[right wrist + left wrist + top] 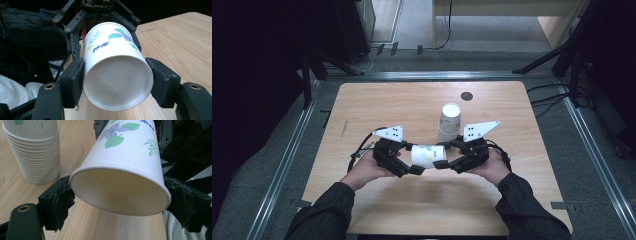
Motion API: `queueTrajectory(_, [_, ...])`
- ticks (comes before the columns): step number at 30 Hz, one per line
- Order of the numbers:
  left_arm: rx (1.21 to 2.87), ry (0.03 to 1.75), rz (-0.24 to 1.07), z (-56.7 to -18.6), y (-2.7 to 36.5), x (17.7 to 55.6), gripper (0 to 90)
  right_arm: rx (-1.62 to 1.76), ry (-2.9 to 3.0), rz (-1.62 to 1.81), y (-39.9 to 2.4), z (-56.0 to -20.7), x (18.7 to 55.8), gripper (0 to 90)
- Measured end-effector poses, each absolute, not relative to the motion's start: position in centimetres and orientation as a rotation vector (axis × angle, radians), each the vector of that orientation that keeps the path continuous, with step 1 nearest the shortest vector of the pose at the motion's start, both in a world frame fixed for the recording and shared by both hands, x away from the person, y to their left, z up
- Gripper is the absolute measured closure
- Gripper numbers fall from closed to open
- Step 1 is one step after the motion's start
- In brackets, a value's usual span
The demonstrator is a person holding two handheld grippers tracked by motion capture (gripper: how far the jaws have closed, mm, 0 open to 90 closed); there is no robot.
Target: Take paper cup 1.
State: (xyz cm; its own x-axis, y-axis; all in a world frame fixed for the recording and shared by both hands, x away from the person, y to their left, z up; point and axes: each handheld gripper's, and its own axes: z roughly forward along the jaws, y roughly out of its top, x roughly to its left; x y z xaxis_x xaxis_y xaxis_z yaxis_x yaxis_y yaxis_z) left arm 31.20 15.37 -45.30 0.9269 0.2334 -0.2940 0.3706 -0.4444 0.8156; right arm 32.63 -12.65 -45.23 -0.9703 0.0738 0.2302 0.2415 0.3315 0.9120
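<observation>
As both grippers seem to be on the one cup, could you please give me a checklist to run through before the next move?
1. Right gripper pads press both sides of the paper cup at its base: ok.
2. Left gripper pads meet the cup's rim on both sides: ok.
3. Cup walls and rim free of creases: ok.
4. Nothing inside the cup: ok.
5. Stack of cups upright and apart from both grippers: ok.
6. Cup lifted off the table: cannot tell.

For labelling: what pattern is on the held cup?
White paper cup with purple flowers, green leaves; left gripper view.
</observation>
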Motion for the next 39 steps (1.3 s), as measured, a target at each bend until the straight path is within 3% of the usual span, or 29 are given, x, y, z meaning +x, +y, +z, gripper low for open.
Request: queueTrajectory(39, [2.045, 0.41, -0.134, -45.93, 15.39, 30.85, 22.0, -0.27, -2.446, -1.678, -11.84, -45.94, 32.56, 33.3])
